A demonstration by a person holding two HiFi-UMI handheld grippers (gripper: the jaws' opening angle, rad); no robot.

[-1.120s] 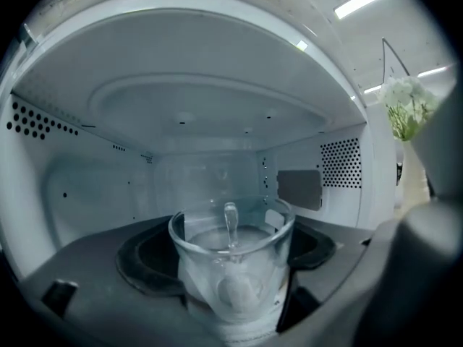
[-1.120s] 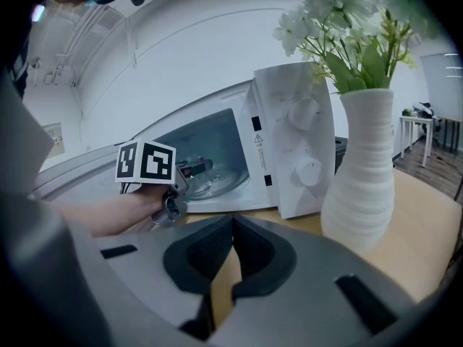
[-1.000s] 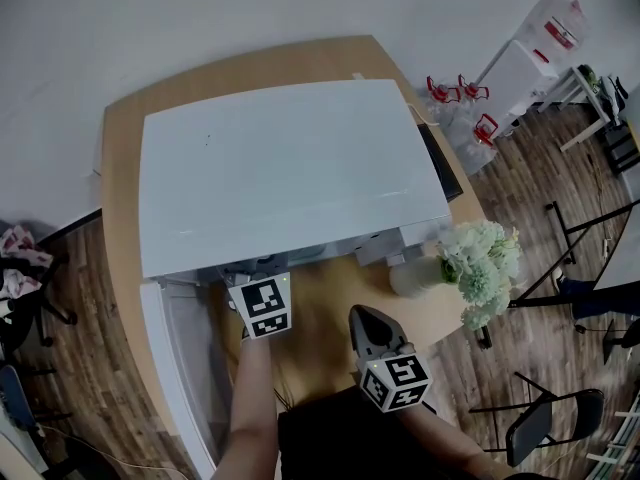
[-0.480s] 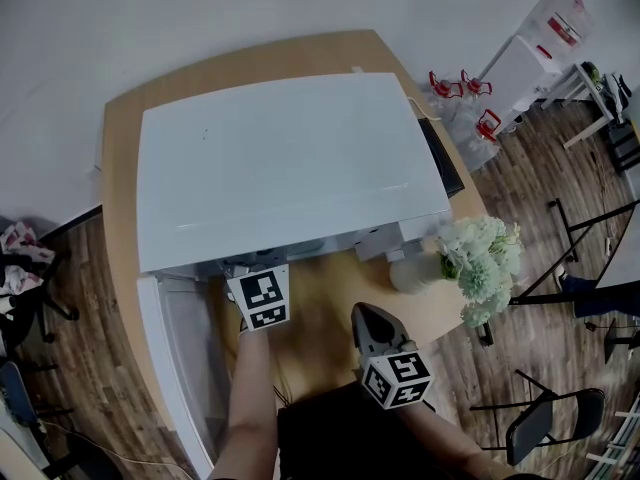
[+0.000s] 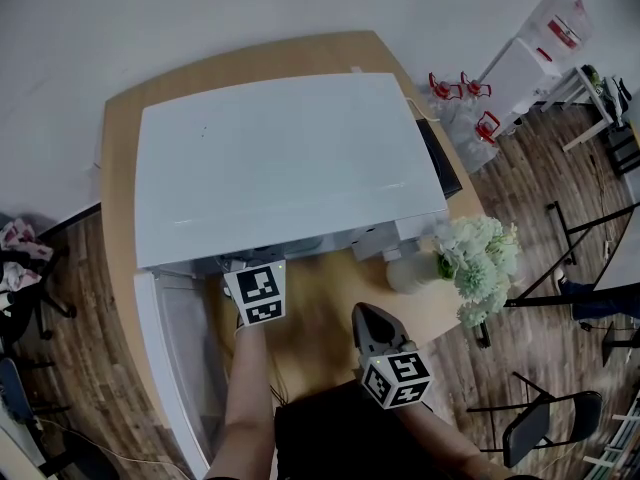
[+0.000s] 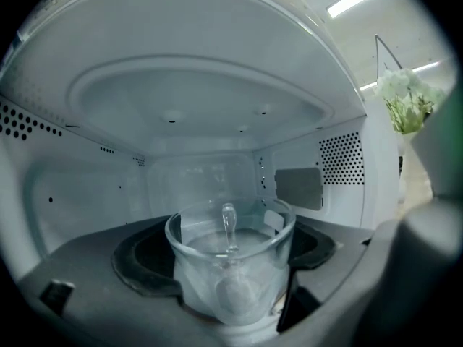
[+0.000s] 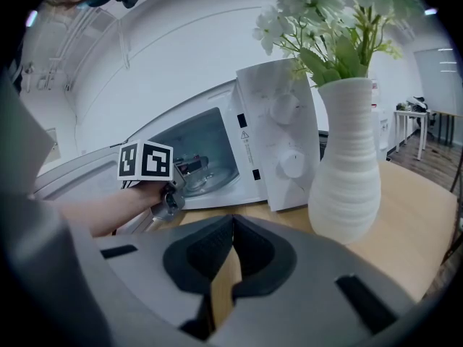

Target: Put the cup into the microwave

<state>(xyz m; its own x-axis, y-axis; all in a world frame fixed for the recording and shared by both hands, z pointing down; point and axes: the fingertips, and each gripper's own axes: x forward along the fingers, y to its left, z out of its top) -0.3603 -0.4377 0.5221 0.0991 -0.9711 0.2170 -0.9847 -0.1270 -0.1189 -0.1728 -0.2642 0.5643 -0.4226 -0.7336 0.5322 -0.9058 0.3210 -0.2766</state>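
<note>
Left tongs (image 5: pixel 248 268), gripping the glass cup (image 6: pixel 230 266), are edging further up-frame into the open microwave (image 5: pixel 290 168), so the cup is nearing placement inside the cavity, while right tongs (image 7: pixel 231 248) are idling closed and empty at lower right.

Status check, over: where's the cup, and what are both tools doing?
Left tool shut on cup, inside microwave cavity. Right tool shut, empty, over table. Door open, nothing blocking.

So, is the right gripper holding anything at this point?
No, the right gripper has its jaws closed against each other with nothing between them.
</note>
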